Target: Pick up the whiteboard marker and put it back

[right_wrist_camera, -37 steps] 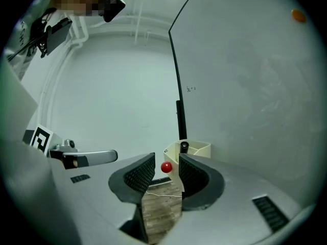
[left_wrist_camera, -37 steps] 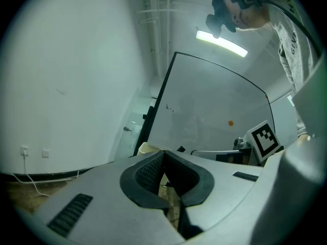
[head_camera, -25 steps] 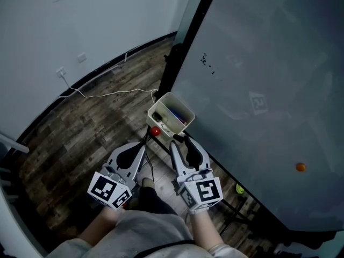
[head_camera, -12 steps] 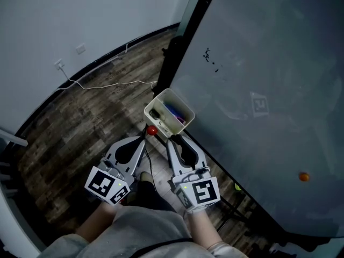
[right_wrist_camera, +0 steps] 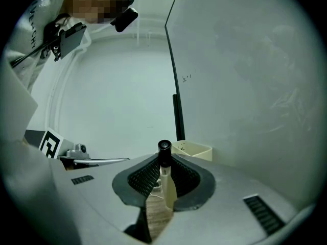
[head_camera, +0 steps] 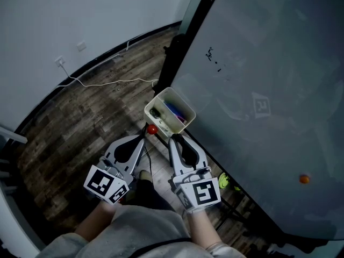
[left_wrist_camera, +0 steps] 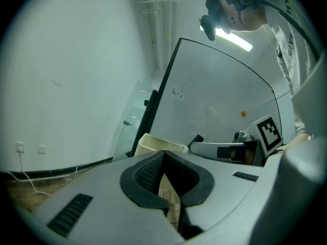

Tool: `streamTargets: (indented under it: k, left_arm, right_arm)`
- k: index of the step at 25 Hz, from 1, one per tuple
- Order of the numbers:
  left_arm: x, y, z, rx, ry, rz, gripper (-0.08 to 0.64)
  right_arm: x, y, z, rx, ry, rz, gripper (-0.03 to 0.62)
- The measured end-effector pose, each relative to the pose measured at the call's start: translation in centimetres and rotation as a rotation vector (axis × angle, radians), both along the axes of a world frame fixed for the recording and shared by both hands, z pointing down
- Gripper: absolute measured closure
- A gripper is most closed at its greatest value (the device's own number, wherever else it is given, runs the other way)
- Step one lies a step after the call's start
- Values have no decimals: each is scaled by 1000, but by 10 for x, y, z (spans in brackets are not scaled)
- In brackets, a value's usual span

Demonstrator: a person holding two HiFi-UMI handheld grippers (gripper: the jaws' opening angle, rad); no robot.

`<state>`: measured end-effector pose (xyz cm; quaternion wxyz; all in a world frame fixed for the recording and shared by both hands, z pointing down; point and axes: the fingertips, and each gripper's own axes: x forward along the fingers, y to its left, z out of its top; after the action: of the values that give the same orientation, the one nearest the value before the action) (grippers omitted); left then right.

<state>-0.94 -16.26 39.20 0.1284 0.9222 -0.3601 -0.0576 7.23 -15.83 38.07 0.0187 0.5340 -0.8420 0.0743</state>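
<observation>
Jaws of right gripper (right_wrist_camera: 164, 158) just closing, now clamped on marker (right_wrist_camera: 168, 187): white barrel, black cap, upright. Left gripper (left_wrist_camera: 164, 153) jaws together, empty.

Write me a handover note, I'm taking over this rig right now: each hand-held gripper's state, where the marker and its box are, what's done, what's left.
Right hand-held gripper: jaws have just been closing on the white-bodied, black-capped whiteboard marker, which lies lengthwise between them; the pads seem to pinch it.
Left hand-held gripper: shut, empty.
Cream open plastic box: at the lower edge of the grey whiteboard, just ahead of both grippers.
Done: marker apparently grasped.
Left: probably carry it to the box and release it there.
</observation>
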Motion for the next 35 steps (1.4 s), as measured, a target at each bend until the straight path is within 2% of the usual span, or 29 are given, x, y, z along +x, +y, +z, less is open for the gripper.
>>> streamTargets:
  k: [7,15,35]
  left_arm:
    - [-3,2,-3,6,4,-4,546]
    - [0,5,-8,22,7,3,546]
    - [-6,10,-24,59,3,-6,546]
  right_arm:
    - [-1,0,-18,47,-27,-14,518]
    - [10,2,-29,43,-15,10,517]
    - [11,11,-75,108,-28,4,517]
